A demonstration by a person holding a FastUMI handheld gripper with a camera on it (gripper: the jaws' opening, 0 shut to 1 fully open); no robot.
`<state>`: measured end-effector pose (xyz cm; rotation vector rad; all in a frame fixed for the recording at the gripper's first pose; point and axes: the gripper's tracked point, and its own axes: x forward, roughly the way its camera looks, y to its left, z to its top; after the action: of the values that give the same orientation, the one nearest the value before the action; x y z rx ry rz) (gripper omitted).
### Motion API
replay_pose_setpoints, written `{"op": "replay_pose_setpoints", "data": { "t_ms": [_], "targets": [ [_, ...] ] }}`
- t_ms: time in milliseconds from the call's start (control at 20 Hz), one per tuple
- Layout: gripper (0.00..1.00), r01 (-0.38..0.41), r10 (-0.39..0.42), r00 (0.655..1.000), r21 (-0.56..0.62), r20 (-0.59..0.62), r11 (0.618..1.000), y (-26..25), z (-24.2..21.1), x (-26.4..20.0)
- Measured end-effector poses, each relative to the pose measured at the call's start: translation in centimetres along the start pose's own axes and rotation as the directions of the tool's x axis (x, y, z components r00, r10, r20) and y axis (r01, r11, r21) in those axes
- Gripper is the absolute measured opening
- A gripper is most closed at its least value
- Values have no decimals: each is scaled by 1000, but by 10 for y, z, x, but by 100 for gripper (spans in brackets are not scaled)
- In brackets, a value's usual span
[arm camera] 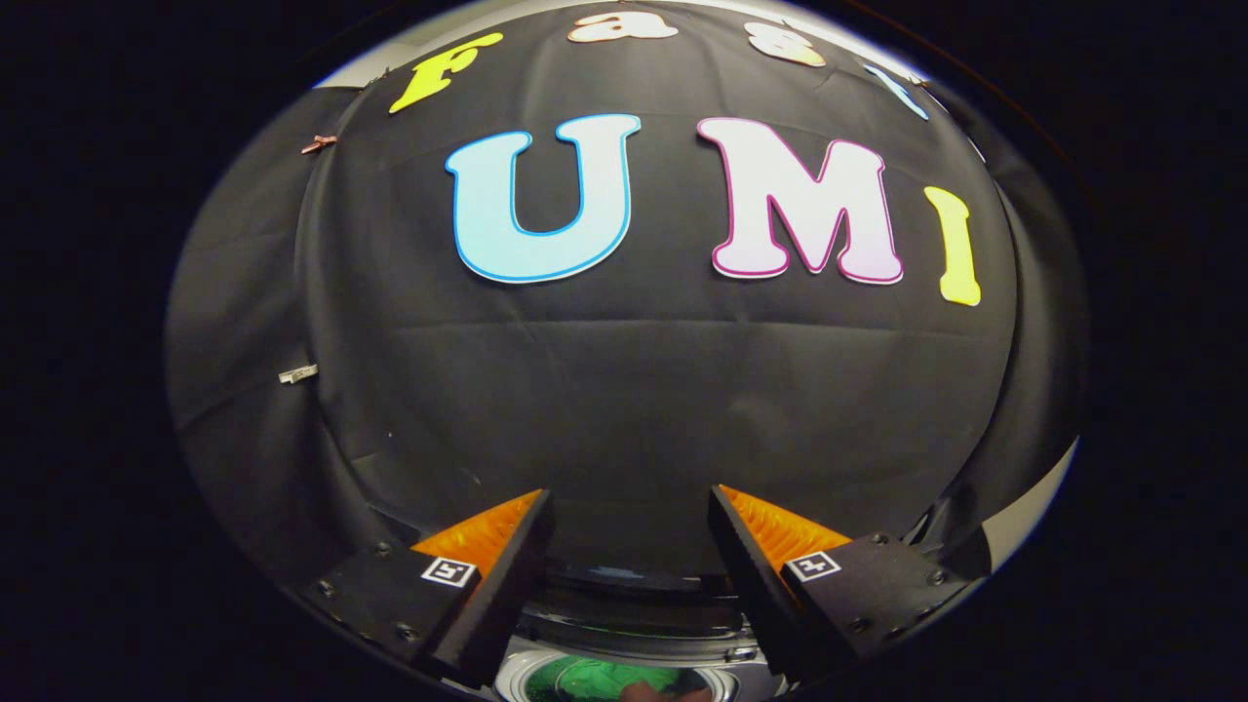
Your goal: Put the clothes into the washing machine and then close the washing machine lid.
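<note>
My tool [631, 546] was spread, empty, high above washer [634, 634]; green clothes [595, 678] perhaps inside. Needed to dip lower, find lid squarely.

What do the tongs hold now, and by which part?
Nothing. The tongs are open, with only the black cloth wall beyond the gap. The washing machine lies below them, with something green inside.

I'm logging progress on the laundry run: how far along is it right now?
Green clothing already lies in the washing machine drum, between and below the fingers. The claw is open, holding nothing, facing the black cloth wall. Closing the lid looks left to do.
</note>
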<state>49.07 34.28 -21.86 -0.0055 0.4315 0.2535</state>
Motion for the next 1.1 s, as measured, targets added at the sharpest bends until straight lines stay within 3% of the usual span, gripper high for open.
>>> {"op": "replay_pose_setpoints", "data": {
  "t_ms": [50,200,350,550,1100],
  "targets": [
    [99,-3,3,1000,18,-30,1000,-2,-8,0],
    [100,-20,20,998,12,53,1000,-4,-5,4],
    [100,-27,26,998,9,49,1000,-4,-7,-2],
    [100,-23,23,1000,10,21,1000,-1,-14,-23],
    [100,-31,35,989,-30,144,999,8,-30,-77]
  ]
}}
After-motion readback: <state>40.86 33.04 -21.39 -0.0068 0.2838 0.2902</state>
